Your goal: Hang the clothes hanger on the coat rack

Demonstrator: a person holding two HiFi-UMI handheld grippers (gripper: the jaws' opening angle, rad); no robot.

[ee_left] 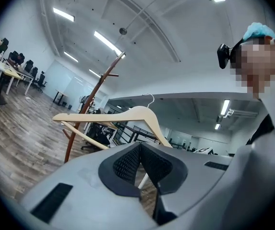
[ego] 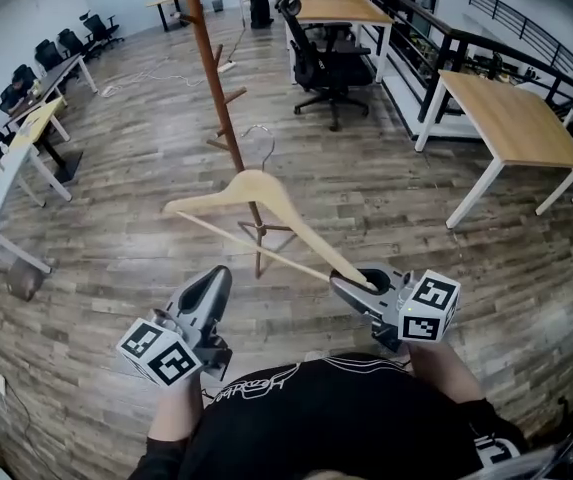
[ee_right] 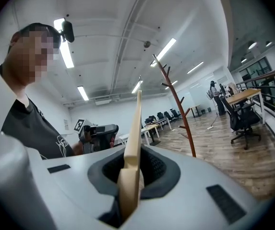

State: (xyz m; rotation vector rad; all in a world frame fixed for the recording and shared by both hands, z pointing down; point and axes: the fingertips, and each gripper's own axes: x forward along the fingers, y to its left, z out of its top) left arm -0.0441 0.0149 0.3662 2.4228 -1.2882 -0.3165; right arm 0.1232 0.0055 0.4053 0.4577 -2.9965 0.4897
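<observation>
We judge this to be the carry step. Our right gripper (ego: 364, 286) is clamped on one arm tip of the hanger (ego: 256, 193). The hanger is in the air above the floor, with its wire hook (ego: 259, 140) on the far side from us, toward the rack (ego: 206, 58). It sits on no peg yet, and the left gripper view shows the rack some way behind it. Our left gripper (ego: 216, 280) holds nothing; its jaws are together, near the hanger's bar but apart from it. Next we need to bring the hanger up to a peg (ego: 231, 96), slip the hook over the peg, and only then let go. Held by one tip, the hanger may swing, so we should go slowly or steady it with the left gripper.
</observation>
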